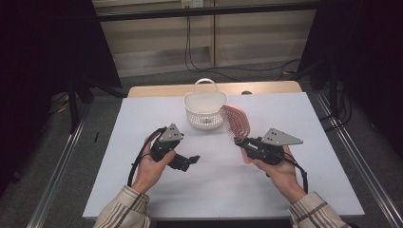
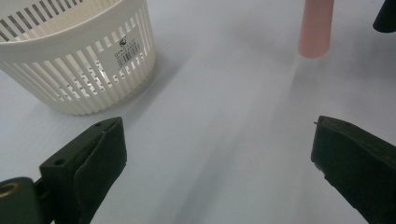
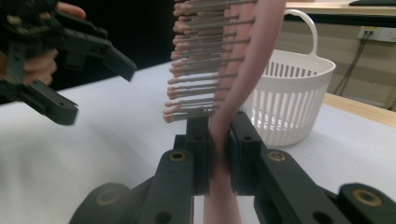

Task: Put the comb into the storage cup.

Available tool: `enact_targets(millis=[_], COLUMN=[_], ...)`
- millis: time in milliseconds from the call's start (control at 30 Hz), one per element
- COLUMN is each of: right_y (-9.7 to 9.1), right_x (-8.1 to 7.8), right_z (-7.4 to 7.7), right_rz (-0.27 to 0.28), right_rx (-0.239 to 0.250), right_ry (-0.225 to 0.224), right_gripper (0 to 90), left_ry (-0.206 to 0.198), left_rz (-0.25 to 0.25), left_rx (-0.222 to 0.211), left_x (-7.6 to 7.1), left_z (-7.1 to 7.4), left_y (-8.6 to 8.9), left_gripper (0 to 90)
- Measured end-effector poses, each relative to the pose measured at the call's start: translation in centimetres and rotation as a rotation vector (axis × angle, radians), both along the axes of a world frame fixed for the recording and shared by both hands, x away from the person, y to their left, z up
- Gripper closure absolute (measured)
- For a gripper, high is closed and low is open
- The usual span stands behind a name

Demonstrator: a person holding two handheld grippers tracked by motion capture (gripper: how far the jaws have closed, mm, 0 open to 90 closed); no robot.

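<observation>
A pink hairbrush (image 1: 236, 122) stands bristle head up with my right gripper (image 1: 240, 141) shut on its handle. In the right gripper view the two jaws pinch the handle of the brush (image 3: 243, 70) just below the bristles, at the right gripper (image 3: 219, 135). A white slatted basket (image 1: 204, 111) with a loop handle stands just behind and left of the brush head. My left gripper (image 1: 194, 159) sits left of centre, open and holding nothing. Its jaws stand wide apart in the left gripper view (image 2: 219, 154), facing the basket (image 2: 79, 60) and the brush's handle end (image 2: 316, 28).
Everything rests on a white sheet (image 1: 142, 118) laid over a wooden table (image 1: 266, 88). Metal rails (image 1: 62, 161) run along both sides on the floor, and black cables (image 1: 190, 52) hang behind the table's far edge.
</observation>
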State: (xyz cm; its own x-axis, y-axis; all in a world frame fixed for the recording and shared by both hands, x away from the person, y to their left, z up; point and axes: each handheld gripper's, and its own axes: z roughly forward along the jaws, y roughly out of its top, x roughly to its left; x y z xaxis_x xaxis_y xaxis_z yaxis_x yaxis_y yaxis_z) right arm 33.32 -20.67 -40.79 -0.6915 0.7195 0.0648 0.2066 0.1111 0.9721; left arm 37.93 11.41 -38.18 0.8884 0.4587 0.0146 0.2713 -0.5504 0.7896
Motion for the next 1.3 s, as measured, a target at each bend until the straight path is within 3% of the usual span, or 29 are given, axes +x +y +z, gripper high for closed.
enact_targets(millis=[100, 200, 400, 567, 833, 900, 1033, 1100, 1300], right_y=[-0.1, -0.1, -0.2, -0.2, 0.0, 0.1, 0.2, 0.3, 0.5], right_x=[0.0, -0.1, -0.1, 0.0, 0.1, 0.0, 0.0, 0.0, -0.1], right_z=[0.1, 0.3, 0.4, 0.5, 0.4, 0.4, 0.4, 0.4, 0.3], right_rz=[0.018, 0.035, 0.058, 0.093, 0.16, 0.174, 0.201, 0.211, 0.24], right_rx=[0.038, 0.063, 0.102, 0.134, 0.175, 0.181, 0.188, 0.191, 0.192], right_ry=[-0.004, -0.011, -0.01, -0.004, 0.015, 0.021, 0.022, 0.021, 0.031], right_gripper=[81.0, 81.1, 81.1, 81.1, 81.0, 81.0, 81.1, 81.0, 81.1], left_ry=[-0.001, -0.026, 0.016, -0.062, -0.071, -0.096, -0.098, -0.071, -0.055], left_rz=[0.002, 0.017, 0.007, 0.003, -0.047, -0.047, -0.065, -0.069, -0.095], left_rx=[-0.006, -0.008, -0.086, -0.138, -0.235, -0.269, -0.353, -0.373, -0.373], left_x=[0.0, -0.1, 0.1, -0.2, -0.7, -0.8, -0.7, -0.6, -1.0], left_z=[0.1, 0.2, 0.3, 0.6, 1.1, 1.3, 1.8, 1.9, 2.4], left_y=[0.0, 0.0, 0.1, -0.1, -0.4, -0.3, -0.2, -0.3, -0.8], left_gripper=[3.6, 3.6, 3.7, 4.0, 4.3, 4.3, 5.8, 5.7, 5.7])
